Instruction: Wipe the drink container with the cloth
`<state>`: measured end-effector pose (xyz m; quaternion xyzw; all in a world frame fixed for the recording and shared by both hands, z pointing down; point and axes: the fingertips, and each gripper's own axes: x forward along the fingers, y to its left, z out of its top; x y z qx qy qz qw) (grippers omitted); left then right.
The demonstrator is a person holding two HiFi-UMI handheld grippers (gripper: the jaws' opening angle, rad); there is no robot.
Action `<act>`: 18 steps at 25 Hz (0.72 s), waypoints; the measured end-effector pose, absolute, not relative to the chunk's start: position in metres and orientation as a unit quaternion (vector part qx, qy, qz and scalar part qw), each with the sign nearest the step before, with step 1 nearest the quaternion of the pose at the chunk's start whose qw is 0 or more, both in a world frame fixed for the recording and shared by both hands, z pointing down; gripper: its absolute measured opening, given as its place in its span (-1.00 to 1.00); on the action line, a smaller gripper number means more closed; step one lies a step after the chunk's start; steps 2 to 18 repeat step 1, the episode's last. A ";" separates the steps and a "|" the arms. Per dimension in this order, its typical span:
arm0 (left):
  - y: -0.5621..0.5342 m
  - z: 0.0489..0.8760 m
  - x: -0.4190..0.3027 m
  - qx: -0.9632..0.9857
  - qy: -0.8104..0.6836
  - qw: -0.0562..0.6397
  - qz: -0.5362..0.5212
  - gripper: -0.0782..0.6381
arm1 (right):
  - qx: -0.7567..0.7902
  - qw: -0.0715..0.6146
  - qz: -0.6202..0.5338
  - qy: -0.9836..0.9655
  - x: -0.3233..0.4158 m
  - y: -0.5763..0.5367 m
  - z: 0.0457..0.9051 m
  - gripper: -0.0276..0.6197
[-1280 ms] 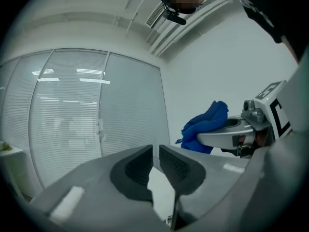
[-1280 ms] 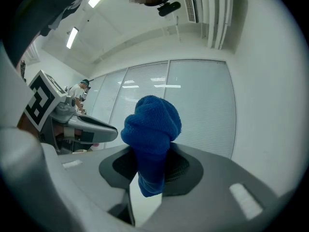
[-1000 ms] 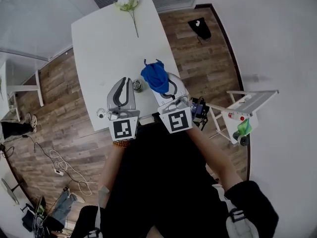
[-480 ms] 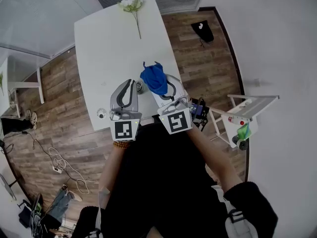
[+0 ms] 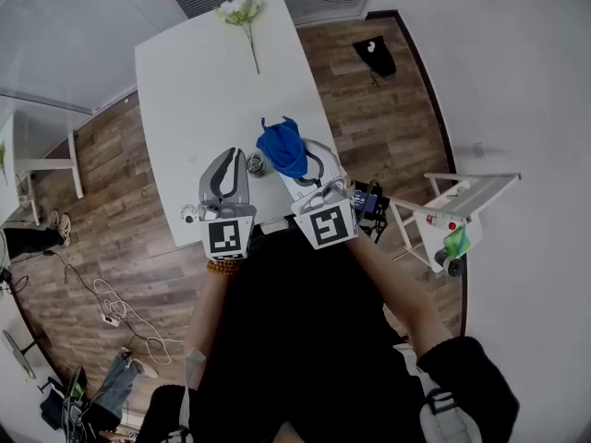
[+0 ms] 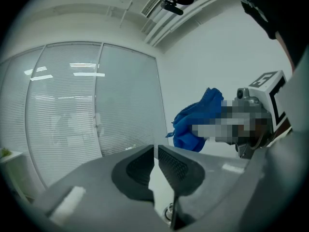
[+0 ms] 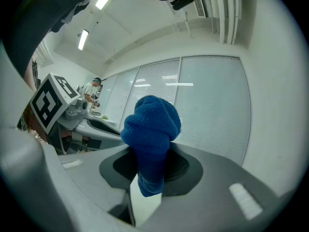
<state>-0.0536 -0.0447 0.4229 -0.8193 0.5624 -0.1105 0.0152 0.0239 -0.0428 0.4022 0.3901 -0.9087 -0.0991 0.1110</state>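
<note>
In the head view a small metal drink container [image 5: 256, 164] stands on the white table [image 5: 203, 72] near its front edge, between my two grippers. My right gripper [image 5: 297, 160] is shut on a bunched blue cloth [image 5: 280, 148], held just right of the container and above the table. In the right gripper view the cloth [image 7: 152, 129] bulges up from between the pads of that gripper [image 7: 152, 163]. My left gripper [image 5: 237, 153] hovers just left of the container, its jaws [image 6: 155, 151] shut with nothing between them. Below them a bit of metal [image 6: 169, 211] shows.
A small round lid-like thing [image 5: 189, 216] lies at the table's front left corner. A white flower [image 5: 242, 12] lies at the far end. Right of the table stand a white rack [image 5: 452, 210] and some gear on the wooden floor.
The cloth and right gripper have shifted slightly left, closer to the container. The left gripper has barely moved.
</note>
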 end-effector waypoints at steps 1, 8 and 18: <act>-0.045 0.425 -0.056 -0.819 0.563 0.014 -0.112 -0.74 | 0.389 0.112 -0.100 -0.909 0.024 -0.043 0.403 -0.51; -0.045 0.425 -0.056 -0.819 0.563 0.014 -0.112 -0.74 | 0.389 0.112 -0.100 -0.909 0.024 -0.043 0.403 -0.51; -0.045 0.425 -0.056 -0.819 0.563 0.014 -0.112 -0.74 | 0.389 0.112 -0.100 -0.909 0.024 -0.043 0.403 -0.51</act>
